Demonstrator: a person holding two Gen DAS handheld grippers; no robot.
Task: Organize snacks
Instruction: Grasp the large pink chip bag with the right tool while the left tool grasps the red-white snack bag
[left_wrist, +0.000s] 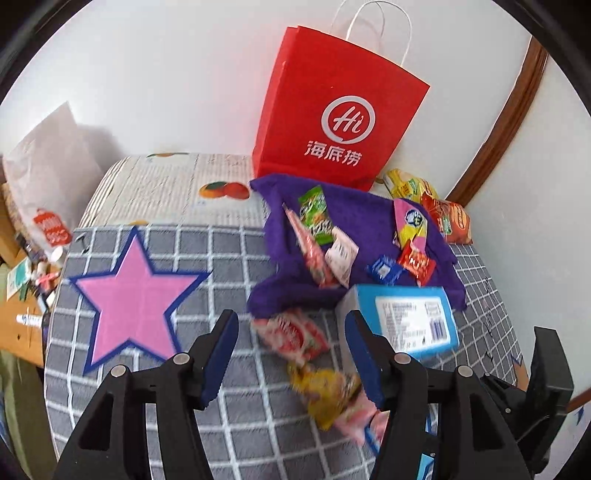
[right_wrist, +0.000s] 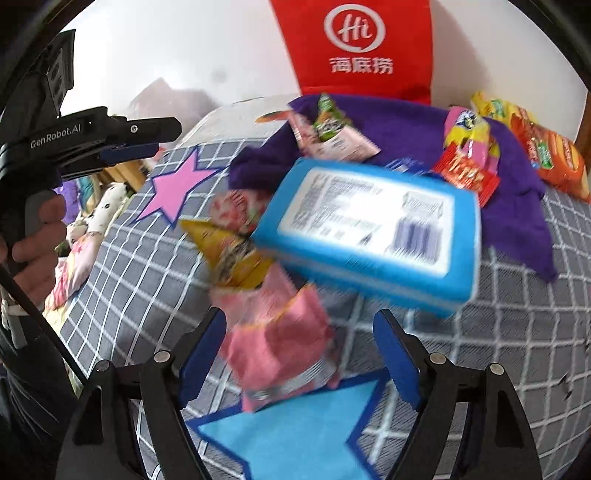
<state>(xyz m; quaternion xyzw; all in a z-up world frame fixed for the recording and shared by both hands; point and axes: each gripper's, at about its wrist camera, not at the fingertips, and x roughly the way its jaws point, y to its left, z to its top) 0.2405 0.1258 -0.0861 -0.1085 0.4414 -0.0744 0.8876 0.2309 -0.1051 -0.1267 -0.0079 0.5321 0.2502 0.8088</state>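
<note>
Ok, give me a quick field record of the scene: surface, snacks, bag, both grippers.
surface: grey checked cover with pink star and blue star
purple cloth: several small packets lie on it
blue box: label side up, blurred
red paper bag: upright at the wall
left gripper: open, holding nothing
right gripper: open, above pink packet

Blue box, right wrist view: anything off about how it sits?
Yes. The blue box lies tilted with its label side up, one end propped on the purple cloth, the other over a yellow packet and a pink packet.

Both wrist views look steeply down, sharing the blue box (left_wrist: 413, 321).
</note>
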